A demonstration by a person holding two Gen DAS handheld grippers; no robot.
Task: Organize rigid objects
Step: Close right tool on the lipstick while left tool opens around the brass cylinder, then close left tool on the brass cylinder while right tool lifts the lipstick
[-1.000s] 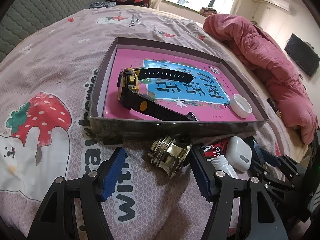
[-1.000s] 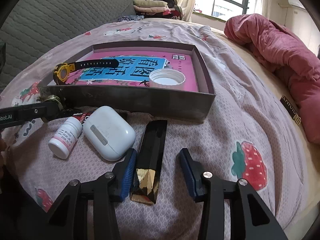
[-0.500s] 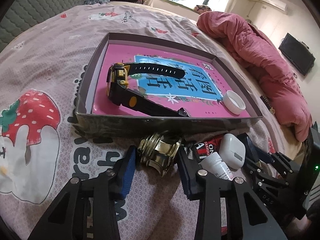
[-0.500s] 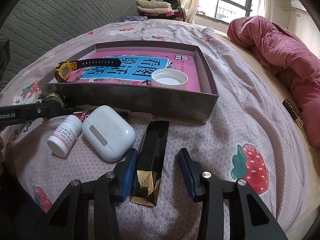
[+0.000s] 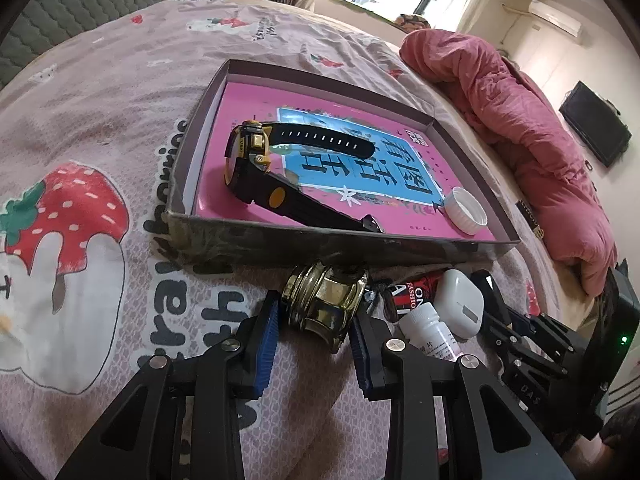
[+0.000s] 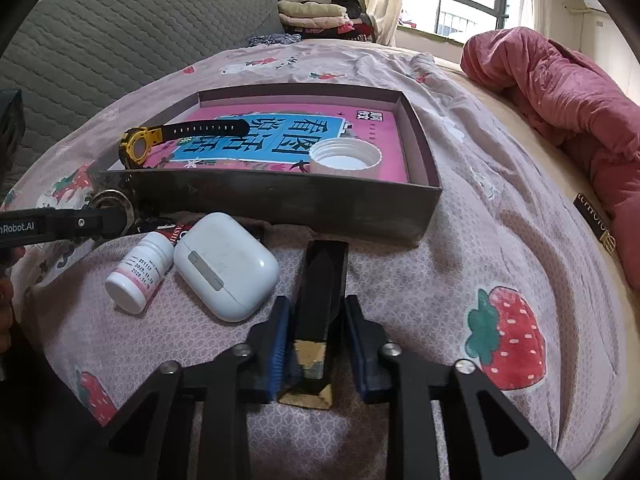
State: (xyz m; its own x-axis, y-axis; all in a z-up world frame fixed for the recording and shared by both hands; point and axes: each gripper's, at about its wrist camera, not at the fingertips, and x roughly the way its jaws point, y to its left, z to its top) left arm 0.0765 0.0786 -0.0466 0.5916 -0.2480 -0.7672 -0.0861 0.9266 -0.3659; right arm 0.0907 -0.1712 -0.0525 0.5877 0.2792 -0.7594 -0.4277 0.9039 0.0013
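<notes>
A brass fitting [image 5: 325,300] lies on the bedsheet just before the shallow box [image 5: 320,246]. My left gripper [image 5: 315,320] has it between its blue pads; the jaws are closing and both pads touch it. In the right wrist view a black bar with a gold end [image 6: 324,264] points at the box [image 6: 280,200]. My right gripper [image 6: 317,312] is closing tight on the bar, its pads pressing both sides. Inside the box lie a yellow-black watch [image 5: 256,160] and a white cap [image 5: 466,216] on a pink book [image 5: 240,208].
A white earbud case [image 6: 226,264], a small white pill bottle [image 6: 138,272] and a red-black packet [image 5: 412,292] lie between the two grippers. A red quilt [image 6: 560,80] is heaped at the right, and a grey padded headboard [image 6: 120,40] stands at the left.
The left jaws closed from wide apart onto the brass fitting. The right jaws closed from a loose gap onto the black bar. Neither hand shifted noticeably.
</notes>
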